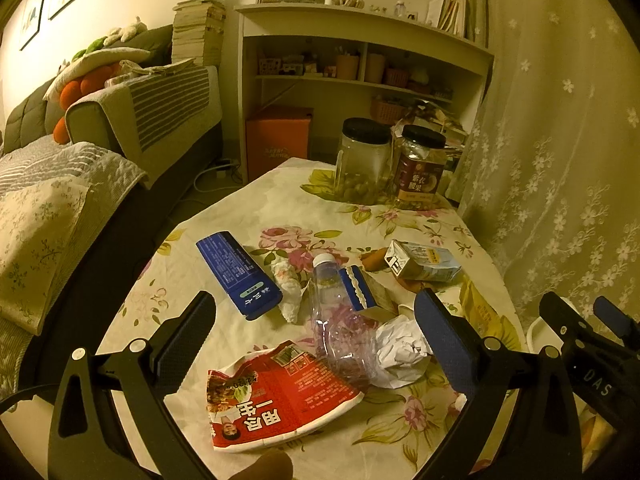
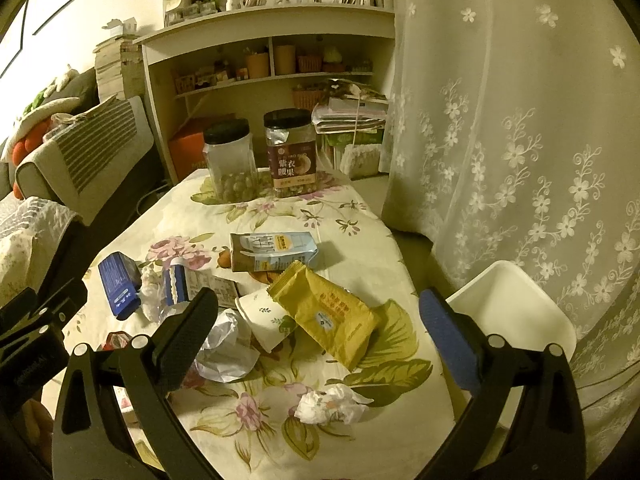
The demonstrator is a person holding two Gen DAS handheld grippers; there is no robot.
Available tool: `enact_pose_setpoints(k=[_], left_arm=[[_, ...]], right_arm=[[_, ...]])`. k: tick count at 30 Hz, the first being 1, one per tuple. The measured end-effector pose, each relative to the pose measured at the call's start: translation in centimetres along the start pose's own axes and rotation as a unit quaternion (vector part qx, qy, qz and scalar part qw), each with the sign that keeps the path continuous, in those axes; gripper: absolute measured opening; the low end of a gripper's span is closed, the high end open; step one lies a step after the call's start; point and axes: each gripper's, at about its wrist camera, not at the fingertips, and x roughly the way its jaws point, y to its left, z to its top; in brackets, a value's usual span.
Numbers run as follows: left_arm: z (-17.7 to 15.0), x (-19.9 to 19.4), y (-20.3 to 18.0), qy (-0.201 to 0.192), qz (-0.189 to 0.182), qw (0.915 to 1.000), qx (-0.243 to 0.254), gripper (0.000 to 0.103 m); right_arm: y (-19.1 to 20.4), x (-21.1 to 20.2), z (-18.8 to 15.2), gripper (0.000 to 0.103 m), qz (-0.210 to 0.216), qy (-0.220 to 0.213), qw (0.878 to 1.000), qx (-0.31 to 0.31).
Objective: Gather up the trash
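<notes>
Trash lies scattered on a table with a floral cloth (image 1: 248, 208). In the left wrist view my left gripper (image 1: 314, 298) hangs open above a crushed clear bottle (image 1: 340, 320), with a torn red wrapper (image 1: 280, 400) and crumpled white paper (image 1: 400, 348) below it. A blue box (image 1: 240, 272) and a milk carton (image 1: 424, 266) lie farther back. My right gripper (image 2: 320, 300) is open over a yellow snack bag (image 2: 328, 320), beside a tipped paper cup (image 2: 268, 320). A wadded tissue (image 2: 332, 404) lies nearest. Neither gripper holds anything.
A white bin (image 2: 516, 312) stands off the table's right edge, against a lace curtain (image 2: 520, 140). Two black-lidded jars (image 2: 232, 160) (image 2: 294, 152) stand at the table's far end. A sofa (image 1: 120, 120) runs along the left, with shelves (image 1: 360, 60) behind.
</notes>
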Motion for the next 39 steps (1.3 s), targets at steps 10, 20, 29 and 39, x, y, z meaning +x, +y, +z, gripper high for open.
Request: enact_pose_setpoints(k=[10,20,29,39], left_arm=[[-0.7,-0.1,1.7,0.019,0.002,0.9997,-0.016,0.097],[-1.1,3.0,4.3,0.135,-0.01,0.9898,0.044,0.097],[-0.7,5.1,7.7,0.225,-0.006,0.9729,-0.05,0.097],[-5.9,9.3,8.5,0.32,-0.015,0.9424,-0.096,0.097]], right_arm=[[0.3,0.7,-0.4,0.096,0.008,0.042,0.999,-0.006],[-1.2,2.9,-0.7,0.096,0.046,0.156,0.987,0.002],[-4.6,4.6,-0.1,0.096,0.06,0.194,0.978,0.041],[-4.8,5.9,-1.8,0.096,0.046,0.205,0.978,0.017]])
